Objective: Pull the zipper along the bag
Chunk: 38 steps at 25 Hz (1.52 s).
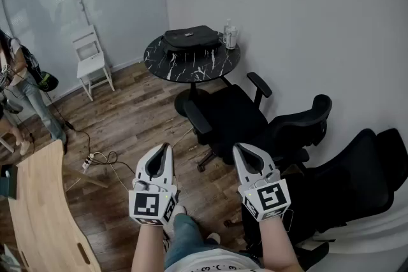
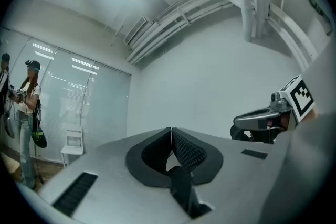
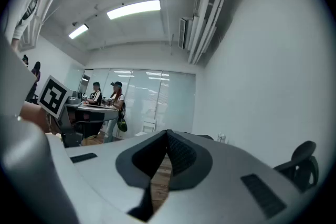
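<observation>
1. The left gripper (image 1: pixel 167 147) is held low in the foreground of the head view and points forward. In its own view the 2 jaws are pressed together at the tips, with nothing between them.
2. The right gripper (image 1: pixel 238 147) is just beside the left one and level with it. Its 2 jaws also meet tip to tip and are empty.
3. The bag (image 1: pixel 189 38) is black and lies flat on the round table (image 1: pixel 191 73), a dark top with white veining near the white wall. It is well apart from both grippers. Its zipper is too small to make out.
4. A clear bottle (image 1: pixel 230 35) stands upright on the table, just right of the bag.
5. There are 2 black office chairs. The nearer chair (image 1: pixel 233 114) is between the grippers and the table, and the second chair (image 1: pixel 357 181) is at the right by the wall.
6. A white chair (image 1: pixel 91 60) stands by the glass partition. A wooden desk (image 1: pixel 38 213) fills the lower left corner. A person (image 1: pixel 19 83) stands at the left edge.
</observation>
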Each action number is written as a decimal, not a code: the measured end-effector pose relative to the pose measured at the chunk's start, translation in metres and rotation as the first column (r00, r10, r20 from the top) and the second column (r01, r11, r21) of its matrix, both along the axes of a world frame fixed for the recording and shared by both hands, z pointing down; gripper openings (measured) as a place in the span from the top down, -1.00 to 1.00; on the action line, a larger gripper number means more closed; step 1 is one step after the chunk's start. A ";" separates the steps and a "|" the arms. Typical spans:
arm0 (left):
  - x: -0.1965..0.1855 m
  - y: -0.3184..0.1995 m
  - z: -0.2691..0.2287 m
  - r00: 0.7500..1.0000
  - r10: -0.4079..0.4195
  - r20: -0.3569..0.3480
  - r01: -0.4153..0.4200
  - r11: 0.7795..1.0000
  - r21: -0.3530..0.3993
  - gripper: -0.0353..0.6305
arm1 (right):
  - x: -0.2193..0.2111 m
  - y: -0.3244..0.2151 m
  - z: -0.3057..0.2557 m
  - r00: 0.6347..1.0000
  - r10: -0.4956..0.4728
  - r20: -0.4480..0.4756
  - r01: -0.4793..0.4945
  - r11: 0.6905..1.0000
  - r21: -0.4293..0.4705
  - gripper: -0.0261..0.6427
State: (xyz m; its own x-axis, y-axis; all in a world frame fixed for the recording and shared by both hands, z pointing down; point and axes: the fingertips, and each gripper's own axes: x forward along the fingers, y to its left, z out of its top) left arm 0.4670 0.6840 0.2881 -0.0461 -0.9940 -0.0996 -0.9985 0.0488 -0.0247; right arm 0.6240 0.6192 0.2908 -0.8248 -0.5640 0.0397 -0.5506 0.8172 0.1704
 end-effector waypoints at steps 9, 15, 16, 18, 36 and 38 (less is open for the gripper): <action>-0.032 -0.037 0.001 1.000 0.011 -0.001 -0.011 1.000 0.029 0.85 | -0.029 -0.039 0.003 1.000 0.029 -0.008 -0.029 1.000 0.006 0.77; -0.092 -0.096 0.007 0.999 0.038 -0.010 -0.038 0.999 0.032 0.84 | -0.088 -0.092 0.006 0.999 0.040 0.025 -0.040 0.999 -0.017 0.77; -0.105 -0.108 0.007 0.999 0.042 -0.013 -0.042 0.999 0.030 0.84 | -0.101 -0.103 0.007 0.999 0.043 0.023 -0.043 0.999 -0.021 0.77; -0.133 -0.132 0.008 0.999 0.052 -0.015 -0.052 0.998 0.025 0.84 | -0.127 -0.127 0.008 0.998 0.052 0.030 -0.051 0.998 -0.031 0.77; -0.297 -0.303 0.018 0.988 0.150 -0.040 -0.149 0.989 0.007 0.84 | -0.293 -0.288 0.015 0.991 0.132 0.015 -0.131 0.990 -0.057 0.77; -0.308 -0.317 0.022 0.987 0.153 -0.050 -0.153 0.988 0.008 0.84 | -0.301 -0.305 0.019 0.989 0.147 0.002 -0.146 0.987 -0.062 0.77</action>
State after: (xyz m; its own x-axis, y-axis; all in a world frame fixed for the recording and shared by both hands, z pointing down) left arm 0.1586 0.3674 0.3100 0.1014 -0.9893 -0.1051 -0.9942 -0.1047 0.0259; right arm 0.3227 0.3142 0.3098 -0.7338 -0.6755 0.0725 -0.6661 0.7364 0.1184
